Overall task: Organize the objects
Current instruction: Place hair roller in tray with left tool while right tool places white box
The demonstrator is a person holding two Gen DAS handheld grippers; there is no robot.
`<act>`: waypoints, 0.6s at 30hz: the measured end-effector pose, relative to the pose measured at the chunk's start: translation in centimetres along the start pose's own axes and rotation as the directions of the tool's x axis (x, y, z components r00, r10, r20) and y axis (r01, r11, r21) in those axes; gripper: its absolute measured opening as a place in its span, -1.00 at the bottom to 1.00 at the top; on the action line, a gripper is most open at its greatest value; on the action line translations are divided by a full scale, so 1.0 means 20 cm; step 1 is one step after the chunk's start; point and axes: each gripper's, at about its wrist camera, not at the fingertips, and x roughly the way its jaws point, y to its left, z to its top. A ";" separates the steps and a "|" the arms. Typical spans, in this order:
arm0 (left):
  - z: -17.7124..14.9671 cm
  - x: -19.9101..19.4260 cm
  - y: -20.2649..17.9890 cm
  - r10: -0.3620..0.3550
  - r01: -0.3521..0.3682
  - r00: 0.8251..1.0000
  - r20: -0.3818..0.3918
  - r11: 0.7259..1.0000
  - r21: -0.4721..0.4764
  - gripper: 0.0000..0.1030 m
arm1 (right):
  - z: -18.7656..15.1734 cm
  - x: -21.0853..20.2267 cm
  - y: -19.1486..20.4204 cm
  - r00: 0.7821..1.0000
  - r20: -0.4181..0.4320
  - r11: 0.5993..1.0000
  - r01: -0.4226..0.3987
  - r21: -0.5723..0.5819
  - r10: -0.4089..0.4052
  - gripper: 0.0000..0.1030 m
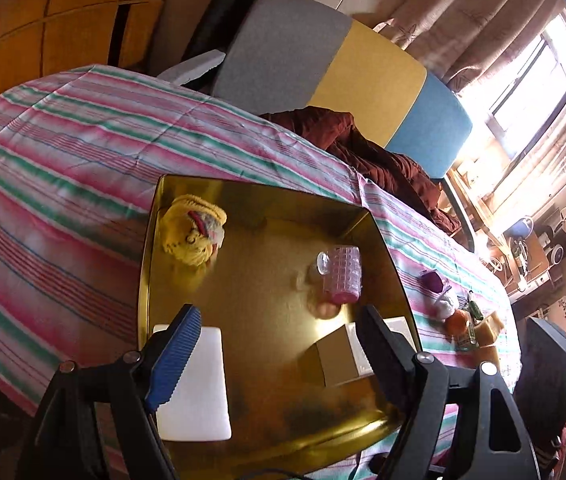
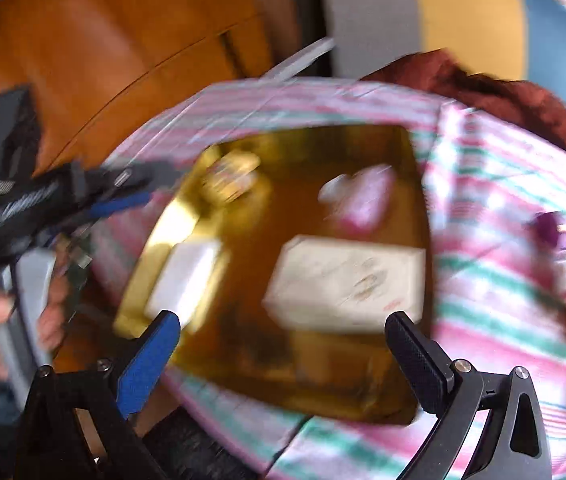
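Left wrist: gold tray (image 1: 267, 208) (glossy) on striped tablecloth (image 1: 63, 140).

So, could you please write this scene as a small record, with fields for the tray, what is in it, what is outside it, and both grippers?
surface: striped tablecloth
tray: gold tray, on the cloth
in tray: yellow knitted toy, pink plastic container, white box, flat white pad
outside tray: purple item, orange fruit
left gripper: open, empty, above tray
right gripper: open, empty; view blurred
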 end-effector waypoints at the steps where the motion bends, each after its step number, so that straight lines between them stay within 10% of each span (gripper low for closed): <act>1: -0.01 -0.01 0.01 -0.001 0.001 1.000 0.001 1.000 -0.006 0.57 | 0.00 0.03 0.01 1.000 -0.017 1.000 -0.023 -0.002 0.023 1.00; 18: -0.10 -0.05 0.01 0.041 -0.041 0.999 0.030 0.999 0.019 0.57 | 0.25 0.28 -0.22 0.999 0.018 0.986 0.035 0.163 -0.038 1.00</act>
